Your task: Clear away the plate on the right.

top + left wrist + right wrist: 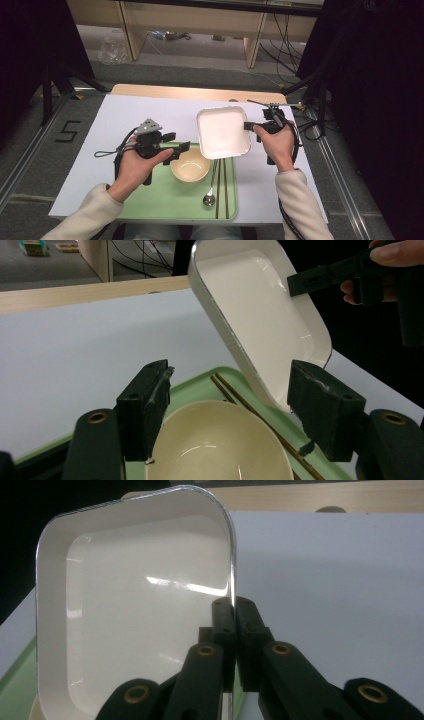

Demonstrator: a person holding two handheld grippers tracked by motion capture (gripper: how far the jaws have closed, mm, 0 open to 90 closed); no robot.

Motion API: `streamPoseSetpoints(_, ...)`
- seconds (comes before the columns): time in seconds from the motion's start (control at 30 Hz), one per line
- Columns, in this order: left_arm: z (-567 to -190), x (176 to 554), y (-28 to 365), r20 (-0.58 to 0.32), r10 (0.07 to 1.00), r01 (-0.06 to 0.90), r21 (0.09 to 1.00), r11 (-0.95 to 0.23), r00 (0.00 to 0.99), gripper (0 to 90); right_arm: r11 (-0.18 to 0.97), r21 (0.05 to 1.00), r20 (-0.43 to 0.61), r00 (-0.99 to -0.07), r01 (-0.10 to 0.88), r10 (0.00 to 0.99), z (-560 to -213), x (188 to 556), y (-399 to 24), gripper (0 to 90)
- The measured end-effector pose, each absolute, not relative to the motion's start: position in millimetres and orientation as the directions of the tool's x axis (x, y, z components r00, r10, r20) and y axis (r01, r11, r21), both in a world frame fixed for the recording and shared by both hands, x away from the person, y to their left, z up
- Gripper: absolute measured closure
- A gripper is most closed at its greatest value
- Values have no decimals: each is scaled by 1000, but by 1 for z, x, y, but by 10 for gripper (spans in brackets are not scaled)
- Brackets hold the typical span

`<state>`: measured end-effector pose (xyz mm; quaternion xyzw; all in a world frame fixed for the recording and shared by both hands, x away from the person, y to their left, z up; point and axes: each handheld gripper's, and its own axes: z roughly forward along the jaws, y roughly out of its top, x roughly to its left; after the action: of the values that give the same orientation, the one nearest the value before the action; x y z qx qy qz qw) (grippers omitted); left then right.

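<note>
High view: the right gripper (pixel 248 126) lifts the white dish (pixel 223 132) by its rim, above the green tray (pixel 150 202) at its right end.

Left gripper view: the left gripper (pixel 227 407), fingers apart, hangs over the bowl (pixel 220 445); gripping its rim looks next.

Right gripper view: the fingers (pixel 223 625) pinch the dish's edge; bare tabletop (pixel 340 570) lies beyond for setting it down.

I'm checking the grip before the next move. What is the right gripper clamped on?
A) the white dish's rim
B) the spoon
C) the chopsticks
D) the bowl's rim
A: the right gripper has its jaws pinched shut on the rim of the white dish, lifted and tilted above the tray.
</note>
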<state>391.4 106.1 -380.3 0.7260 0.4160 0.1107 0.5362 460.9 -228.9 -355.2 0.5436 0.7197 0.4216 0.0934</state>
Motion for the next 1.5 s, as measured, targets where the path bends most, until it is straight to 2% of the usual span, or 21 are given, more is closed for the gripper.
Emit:
streamPoseSetpoints(0.3, -383, 406, 86, -324, 724, 523, 850, -60, 609, 360, 74, 724, 314, -423, 686, 850, -353, 456, -214, 895)
streamPoseSetpoints(0.5, -384, 411, 86, -330, 742, 543, 838, -53, 583, 446, 86, 735, 310, -446, 673, 840, -353, 452, -200, 895)
streamPoseSetpoints(0.6, -384, 412, 90, -341, 754, 552, 833, -35, 562, 531, 81, 743, 315, -454, 664, 834, -352, 448, -192, 894)
streamPoseSetpoints(0.87, -377, 413, 103, -359, 779, 556, 831, 17, 514, 666, 73, 767, 302, -459, 638, 836, -350, 443, -183, 893)
streamPoseSetpoints(1.07, -364, 413, 115, -357, 794, 504, 861, 74, 492, 756, 81, 775, 300, -478, 626, 825, -346, 436, -172, 891)
streamPoseSetpoints(1.27, -349, 408, 125, -305, 805, 438, 897, 63, 509, 814, 69, 796, 311, -503, 602, 806, -345, 433, -168, 876)
streamPoseSetpoints(1.37, -347, 408, 128, -313, 802, 445, 893, 67, 508, 818, 92, 811, 282, -524, 578, 804, -343, 432, -165, 841)
streamPoseSetpoints(1.4, -347, 408, 129, -315, 801, 445, 893, 67, 510, 818, 102, 818, 274, -538, 567, 797, -343, 432, -164, 804)
streamPoseSetpoints(1.43, -346, 409, 131, -317, 803, 447, 892, 72, 504, 819, 130, 831, 237, -555, 541, 797, -342, 432, -162, 721)
streamPoseSetpoints(1.47, -346, 409, 132, -311, 805, 445, 893, 66, 505, 819, 130, 831, 237, -555, 541, 797, -342, 432, -162, 721)
streamPoseSetpoints(1.5, -346, 410, 134, -310, 809, 445, 893, 67, 500, 819, 131, 837, 227, -557, 531, 799, -342, 433, -162, 683)
